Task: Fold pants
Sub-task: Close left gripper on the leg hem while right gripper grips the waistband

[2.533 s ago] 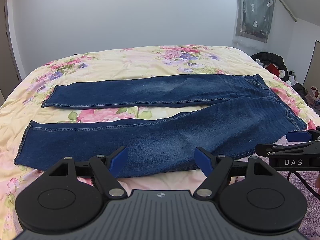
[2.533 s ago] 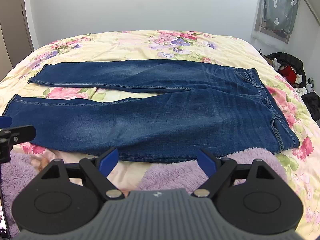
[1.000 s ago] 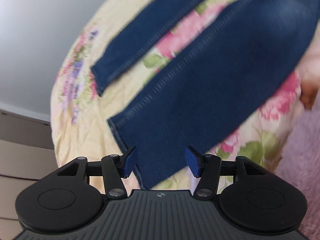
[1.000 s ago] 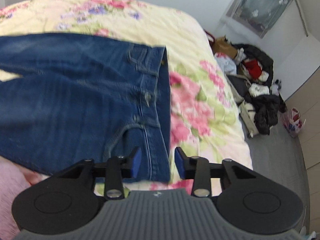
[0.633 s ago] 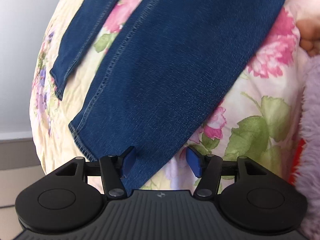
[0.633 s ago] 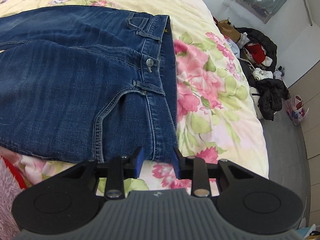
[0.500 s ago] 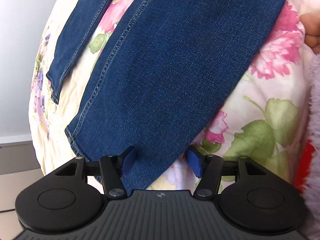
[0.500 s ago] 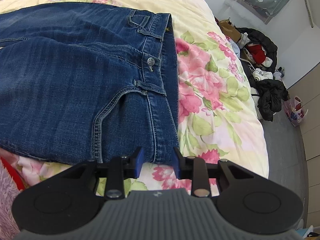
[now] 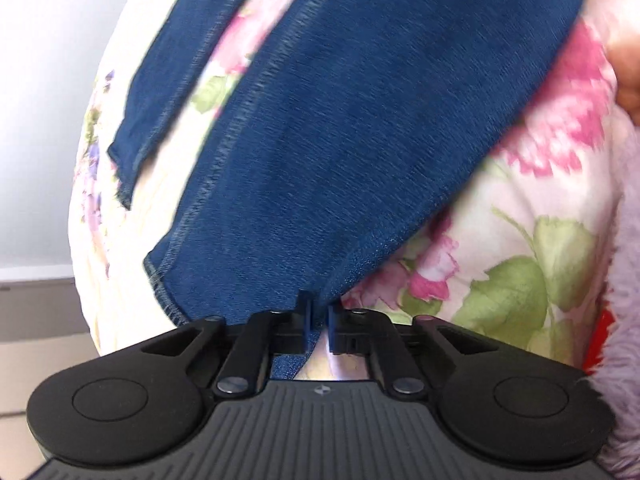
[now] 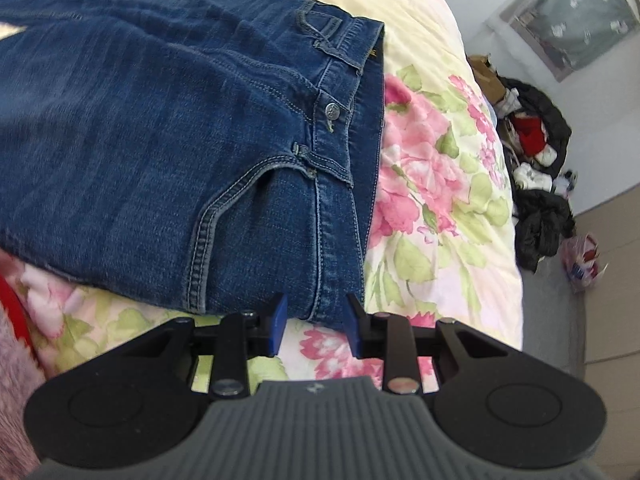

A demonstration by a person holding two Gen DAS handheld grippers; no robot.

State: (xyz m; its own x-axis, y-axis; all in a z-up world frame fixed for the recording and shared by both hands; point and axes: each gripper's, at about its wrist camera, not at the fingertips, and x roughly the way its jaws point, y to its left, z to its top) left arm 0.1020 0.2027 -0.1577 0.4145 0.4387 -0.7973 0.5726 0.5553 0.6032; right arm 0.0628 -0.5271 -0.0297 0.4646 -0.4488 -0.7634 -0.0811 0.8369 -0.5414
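While spread flat on the floral bed (image 10: 440, 184), blue jeans (image 10: 160, 140): leg hem pinched in left gripper (image 9: 318, 322) jaws just snapped closed; right gripper (image 10: 314, 324) jaws narrowly parted, straddling the waistband corner.

The right hand-held gripper (image 10: 314, 324) hung with its blue pads apart at the near corner of the jeans' waistband (image 10: 340, 240). The jeans (image 10: 160, 140) lay flat on the floral bedspread (image 10: 432, 200). Dark clothes (image 10: 536, 168) were heaped on the floor beyond the bed.
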